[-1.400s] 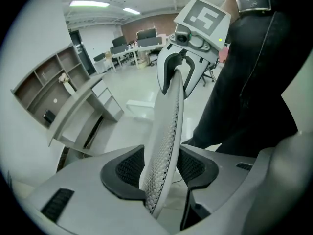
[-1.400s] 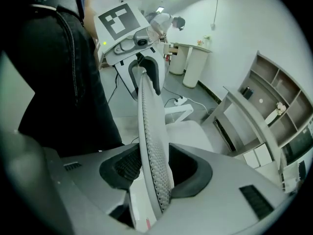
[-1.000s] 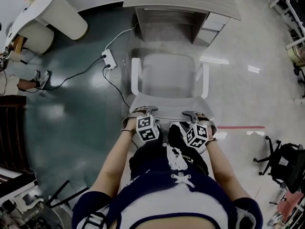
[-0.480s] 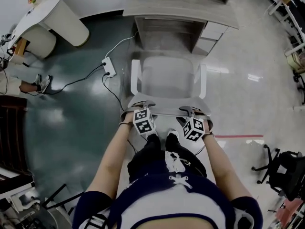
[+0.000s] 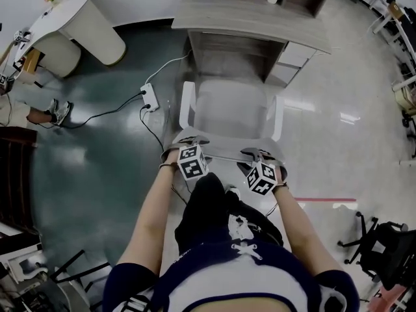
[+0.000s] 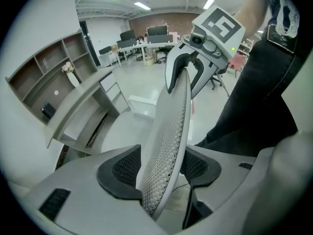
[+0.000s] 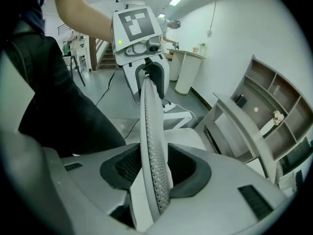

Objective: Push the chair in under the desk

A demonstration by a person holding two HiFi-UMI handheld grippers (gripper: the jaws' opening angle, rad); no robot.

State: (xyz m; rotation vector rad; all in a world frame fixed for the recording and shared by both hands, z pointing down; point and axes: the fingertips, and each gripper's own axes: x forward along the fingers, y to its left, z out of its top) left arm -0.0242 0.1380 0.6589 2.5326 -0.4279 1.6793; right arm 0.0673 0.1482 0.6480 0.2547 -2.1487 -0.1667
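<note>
A pale grey mesh chair [image 5: 231, 112] faces the grey desk [image 5: 253, 19], with its seat front at the desk's opening. Both grippers sit on the backrest's top edge [image 5: 224, 149]. My left gripper [image 5: 187, 143] straddles the left end. Its jaws have just been opening, and the mesh backrest [image 6: 166, 146] stands loosely between the pads [image 6: 120, 168]. My right gripper [image 5: 258, 153] is shut on the right end, its pads [image 7: 188, 168] against the backrest [image 7: 154, 170]. Each gripper view shows the other gripper at the far end of the edge.
A white power strip [image 5: 149, 97] and its cables lie on the floor left of the chair. A drawer unit [image 5: 294, 52] stands under the desk's right side. A white curved table [image 5: 78, 18] is at the far left, a black chair base [image 5: 380, 246] at the right.
The chair and both grippers have moved toward the desk. The seat's front has come closer to the desk's opening. The person has stepped forward behind it.
</note>
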